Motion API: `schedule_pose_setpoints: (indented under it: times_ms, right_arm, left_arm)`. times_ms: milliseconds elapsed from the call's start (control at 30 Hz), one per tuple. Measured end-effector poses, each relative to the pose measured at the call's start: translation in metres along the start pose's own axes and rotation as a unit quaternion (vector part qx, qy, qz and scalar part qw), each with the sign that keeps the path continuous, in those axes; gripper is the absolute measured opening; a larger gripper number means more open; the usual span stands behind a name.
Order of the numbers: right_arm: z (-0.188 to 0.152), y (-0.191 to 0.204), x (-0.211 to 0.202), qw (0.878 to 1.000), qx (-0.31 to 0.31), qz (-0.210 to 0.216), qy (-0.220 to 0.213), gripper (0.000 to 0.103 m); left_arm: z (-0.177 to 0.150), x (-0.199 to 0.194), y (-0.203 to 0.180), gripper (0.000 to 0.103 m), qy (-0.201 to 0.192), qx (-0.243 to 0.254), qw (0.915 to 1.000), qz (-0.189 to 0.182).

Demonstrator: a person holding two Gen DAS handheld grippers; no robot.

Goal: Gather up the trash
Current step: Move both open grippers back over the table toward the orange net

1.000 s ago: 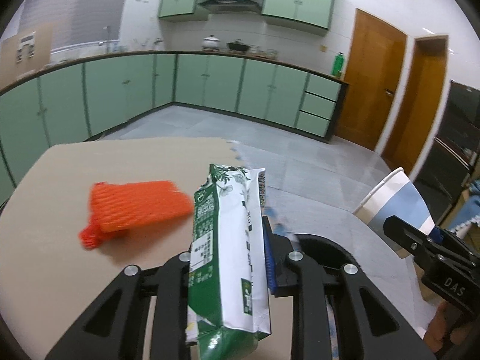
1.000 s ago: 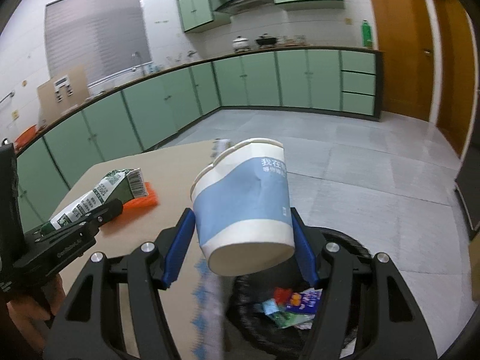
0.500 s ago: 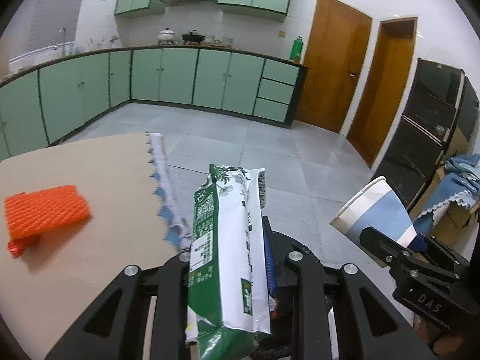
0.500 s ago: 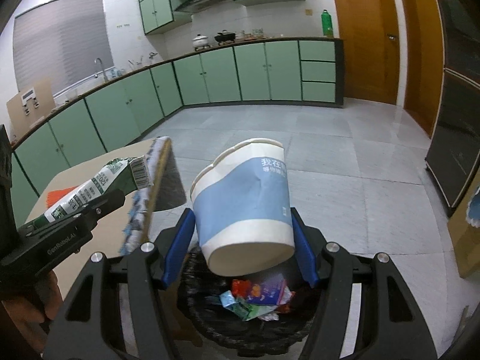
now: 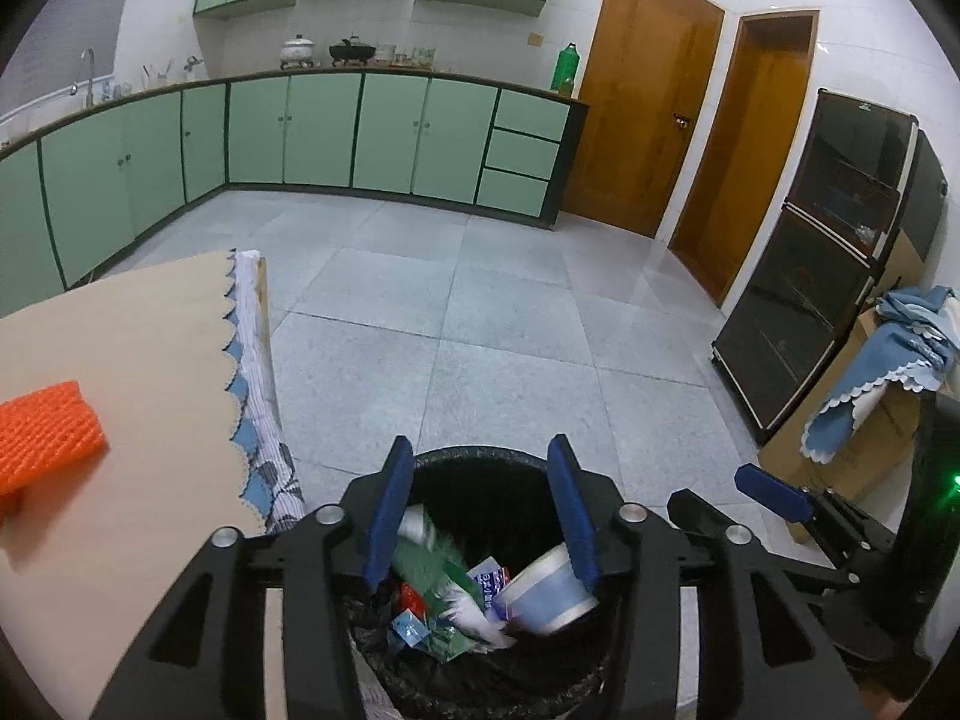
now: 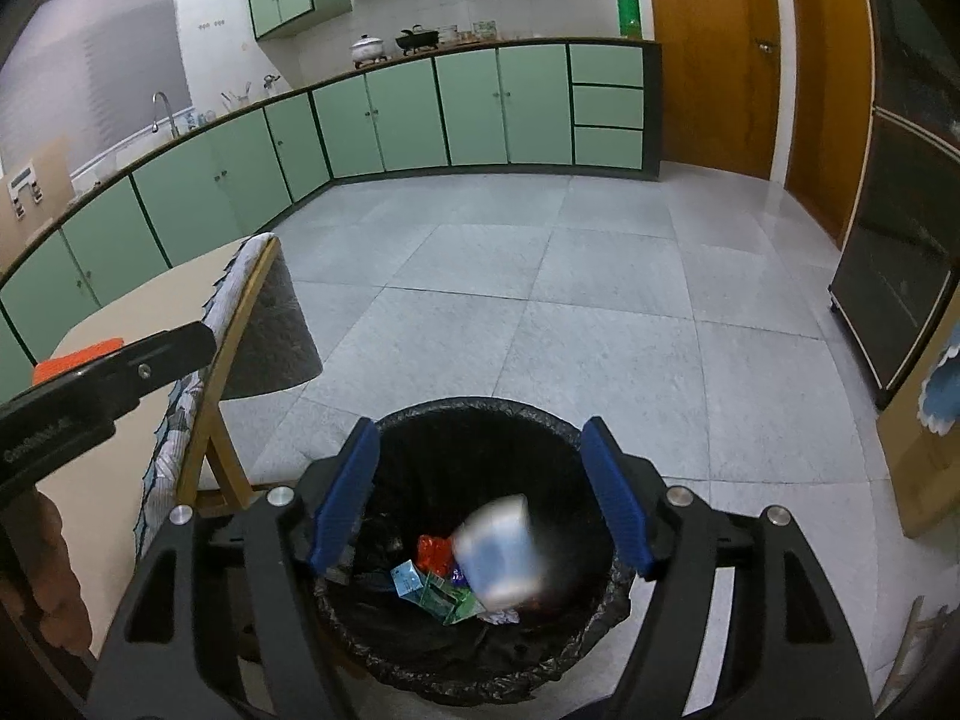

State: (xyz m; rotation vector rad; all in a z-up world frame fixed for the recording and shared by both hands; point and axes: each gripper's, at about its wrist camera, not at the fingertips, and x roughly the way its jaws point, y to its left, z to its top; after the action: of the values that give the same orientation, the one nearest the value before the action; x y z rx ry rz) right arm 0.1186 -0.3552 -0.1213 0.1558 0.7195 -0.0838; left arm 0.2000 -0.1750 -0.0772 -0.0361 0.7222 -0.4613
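Gaping over the bin (image 6: 420, 420), both grippers (left (image 5: 480, 510), right (image 6: 480, 492)) have just opened, empty.

Illumination is even and moderately dim, with dark vignetted corners. Fisheye distortion bows cabinets and doors at the edges. The paper cup (image 6: 501, 552) below the right gripper (image 6: 480, 498) is motion-blurred; floor tiles show faint glare.

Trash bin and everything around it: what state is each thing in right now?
Trash bin: open-topped, black liner, partly filled.
Paper cup: released, blurred, dropping into the bin.
Green carton: released, in the bin.
Left gripper: jaws just opened, nothing between them.
Right gripper: jaws just opened, nothing gripped.
Orange net: lying on the table.
Wooden doors: shut.
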Motion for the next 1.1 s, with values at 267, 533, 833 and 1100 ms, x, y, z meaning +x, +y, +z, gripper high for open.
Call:
schedule_pose_setpoints:
  times_ms: [267,533,833,1100]
  right_arm:
    - [0.011,0.018,-0.023,0.999,-0.012,0.005,-0.031,0.085]
    - [0.027,0.066,-0.041,0.997,-0.028,0.046,-0.055,0.096]
    - [0.043,0.145,-0.042,0.991,-0.055,0.102,-0.061,0.098]
    - [0.045,0.213,-0.027,0.986,-0.076,0.142,-0.049,0.098]
  left_arm:
    - [0.000,-0.030,0.016,0.067,-0.035,-0.003,0.9991,0.024]
    - [0.000,-0.083,0.072,0.084,-0.080,-0.023,0.9922,0.093]
    - [-0.010,-0.134,0.149,0.091,-0.100,-0.062,0.9795,0.164]
    - [-0.028,-0.163,0.207,0.092,-0.100,-0.091,0.9675,0.213]
